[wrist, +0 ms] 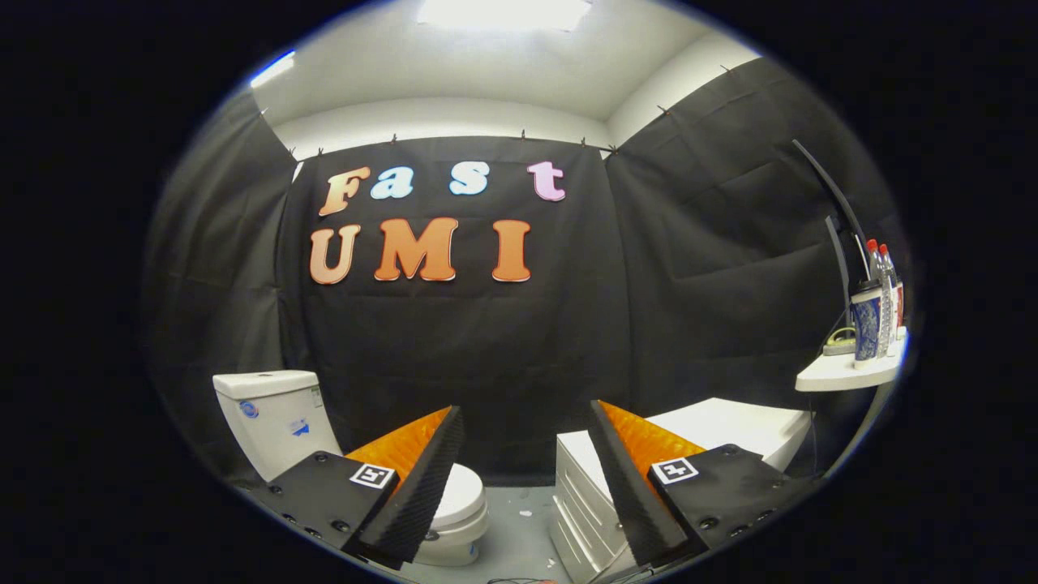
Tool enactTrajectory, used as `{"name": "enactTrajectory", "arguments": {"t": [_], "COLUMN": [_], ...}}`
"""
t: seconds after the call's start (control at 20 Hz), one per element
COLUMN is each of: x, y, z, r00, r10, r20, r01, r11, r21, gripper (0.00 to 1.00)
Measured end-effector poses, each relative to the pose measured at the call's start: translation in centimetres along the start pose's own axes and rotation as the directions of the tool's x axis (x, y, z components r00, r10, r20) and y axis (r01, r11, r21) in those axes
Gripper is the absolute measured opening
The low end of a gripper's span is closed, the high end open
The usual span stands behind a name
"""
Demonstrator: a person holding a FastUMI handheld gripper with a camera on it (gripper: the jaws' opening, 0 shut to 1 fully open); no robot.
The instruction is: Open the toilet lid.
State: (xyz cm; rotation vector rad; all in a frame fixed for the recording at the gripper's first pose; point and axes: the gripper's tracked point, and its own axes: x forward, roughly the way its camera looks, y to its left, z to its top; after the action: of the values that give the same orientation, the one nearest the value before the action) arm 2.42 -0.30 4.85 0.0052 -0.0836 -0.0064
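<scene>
A white toilet stands on the floor to the left, beyond my fingers. Its tank (272,422) rises behind the left finger, and its lid (461,495) lies flat and closed over the bowl, partly hidden by that finger. My gripper (525,422) is held well above and short of the toilet. Its two fingers are spread wide apart and there is nothing between them.
A white drawer cabinet (580,495) stands on the grey floor just right of the toilet, behind the right finger. Higher on the right a white shelf (843,375) carries a cup and bottles. Black cloth walls close the booth all round.
</scene>
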Motion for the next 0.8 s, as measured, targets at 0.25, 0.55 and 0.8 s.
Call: {"name": "enactTrajectory", "arguments": {"t": [0.25,0.55,0.8], "x": [5.6,11.3,12.9], "y": [2.5,7.4,11.4], "z": [5.0,7.0,0.1], "r00": [0.994,0.985,0.988], "r10": [0.045,0.113,0.152], "r20": [0.095,0.129,0.034], "r01": [-0.038,-0.104,-0.153], "r11": [0.996,0.992,0.988], "r21": [-0.077,-0.075,0.018], "gripper": [0.99,0.99,0.99]}}
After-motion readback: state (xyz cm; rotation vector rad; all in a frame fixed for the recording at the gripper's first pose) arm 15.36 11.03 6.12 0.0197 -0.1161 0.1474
